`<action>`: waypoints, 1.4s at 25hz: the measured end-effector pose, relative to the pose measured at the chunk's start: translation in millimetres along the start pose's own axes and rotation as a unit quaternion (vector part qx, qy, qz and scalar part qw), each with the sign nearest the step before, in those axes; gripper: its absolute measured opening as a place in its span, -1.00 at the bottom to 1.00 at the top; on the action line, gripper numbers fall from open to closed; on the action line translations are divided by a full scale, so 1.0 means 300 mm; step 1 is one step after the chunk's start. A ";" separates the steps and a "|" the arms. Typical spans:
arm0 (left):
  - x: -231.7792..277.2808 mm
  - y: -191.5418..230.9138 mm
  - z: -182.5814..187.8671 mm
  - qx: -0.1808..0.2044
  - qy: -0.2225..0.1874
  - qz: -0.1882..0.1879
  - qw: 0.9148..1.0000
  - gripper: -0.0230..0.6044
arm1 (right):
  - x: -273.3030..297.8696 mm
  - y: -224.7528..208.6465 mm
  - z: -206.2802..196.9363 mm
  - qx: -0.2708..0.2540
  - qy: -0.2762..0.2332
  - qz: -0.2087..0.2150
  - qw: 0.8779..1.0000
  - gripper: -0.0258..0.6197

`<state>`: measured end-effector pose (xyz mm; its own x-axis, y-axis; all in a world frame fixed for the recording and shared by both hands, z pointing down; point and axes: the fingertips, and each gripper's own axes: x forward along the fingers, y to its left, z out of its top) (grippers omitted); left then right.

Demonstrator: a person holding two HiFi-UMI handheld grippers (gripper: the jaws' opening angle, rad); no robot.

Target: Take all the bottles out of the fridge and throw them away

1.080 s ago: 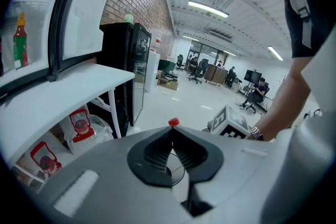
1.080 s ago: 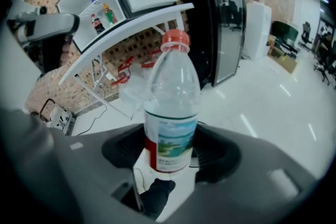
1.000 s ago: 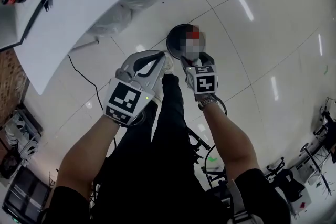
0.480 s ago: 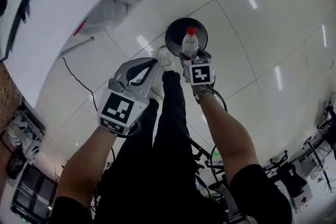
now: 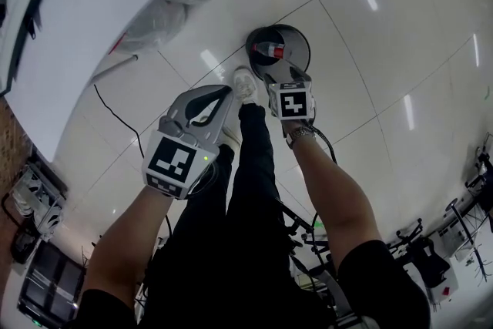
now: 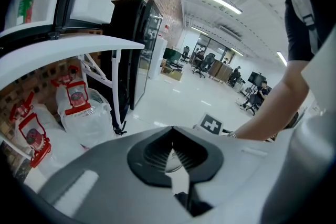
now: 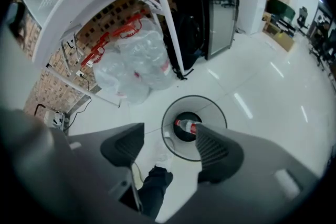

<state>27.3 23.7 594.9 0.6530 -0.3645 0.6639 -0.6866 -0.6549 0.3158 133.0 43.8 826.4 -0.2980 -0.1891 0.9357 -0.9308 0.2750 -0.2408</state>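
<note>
Bottle (image 7: 187, 126) lies in the waste bin (image 7: 202, 105) under the right gripper (image 7: 168, 147), its jaws just opened and empty. The left gripper (image 6: 176, 157) has its jaws closed on nothing. The shoe (image 7: 163, 156) beside the bin may kick it over.

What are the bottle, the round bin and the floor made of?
Bottle: probably clear plastic. Its body looks pale and see-through, with a red label.
Round bin: smooth plastic or metal. The wall is plain grey and the bottom is dark, and the look does not settle which.
Floor: glossy pale tiles. You can see thin joint lines and ceiling lights mirrored in it.
</note>
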 end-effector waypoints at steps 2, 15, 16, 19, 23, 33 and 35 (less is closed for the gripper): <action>-0.012 0.007 0.012 0.000 -0.004 0.004 1.000 -0.92 | -0.024 0.008 0.001 0.000 -0.003 0.001 1.000 0.04; -0.155 -0.011 0.146 0.000 -0.052 0.034 0.998 -0.92 | -0.246 0.096 0.140 -0.037 -0.043 0.013 0.998 0.04; -0.170 -0.009 0.163 0.000 -0.058 0.039 0.998 -0.92 | -0.273 0.109 0.172 -0.041 -0.052 0.018 0.998 0.04; -0.229 -0.001 0.210 0.002 -0.070 0.054 0.996 -0.92 | -0.373 0.179 0.280 -0.059 -0.086 0.039 0.994 0.04; -0.329 0.015 0.275 -0.002 -0.088 0.084 0.993 -0.92 | -0.546 0.292 0.427 -0.100 -0.137 0.065 0.983 0.04; -0.586 0.113 0.414 -0.038 -0.162 0.195 0.966 -0.92 | -0.870 0.626 0.693 -0.215 -0.215 0.152 0.941 0.04; -0.645 0.138 0.430 -0.043 -0.176 0.215 0.960 -0.92 | -0.924 0.702 0.736 -0.237 -0.229 0.165 0.930 0.04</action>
<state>-86.2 -18.3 391.9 0.3614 -0.7998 0.4792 -0.9304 -0.3429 0.1295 -27.2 -54.0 459.3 -0.7105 -0.3718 0.5975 -0.6075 0.7526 -0.2540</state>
